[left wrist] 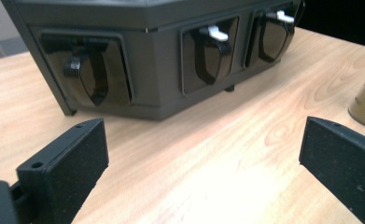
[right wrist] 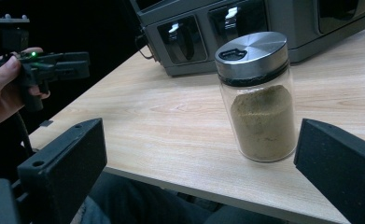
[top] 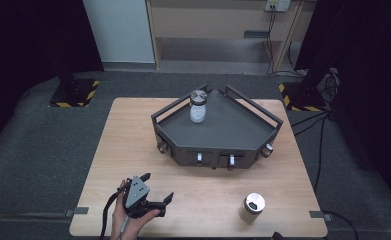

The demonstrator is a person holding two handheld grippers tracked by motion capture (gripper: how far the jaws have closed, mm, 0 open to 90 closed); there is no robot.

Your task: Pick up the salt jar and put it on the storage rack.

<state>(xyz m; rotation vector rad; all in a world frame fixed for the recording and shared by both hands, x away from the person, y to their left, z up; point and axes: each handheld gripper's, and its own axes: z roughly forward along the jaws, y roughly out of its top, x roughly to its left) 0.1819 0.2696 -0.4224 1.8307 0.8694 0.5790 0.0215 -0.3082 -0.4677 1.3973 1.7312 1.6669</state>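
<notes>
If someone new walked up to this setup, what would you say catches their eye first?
Probably the dark angular tray on the far half of the wooden table, with a jar of white powder standing at its back corner. Next, the jar of brownish powder near the table's front edge, just ahead of the open right gripper. The left gripper hangs open at the front left.

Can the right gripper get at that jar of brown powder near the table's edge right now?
Probably yes: the right gripper is open, the jar stands upright just ahead between its jaws, and nothing lies between them.
</notes>
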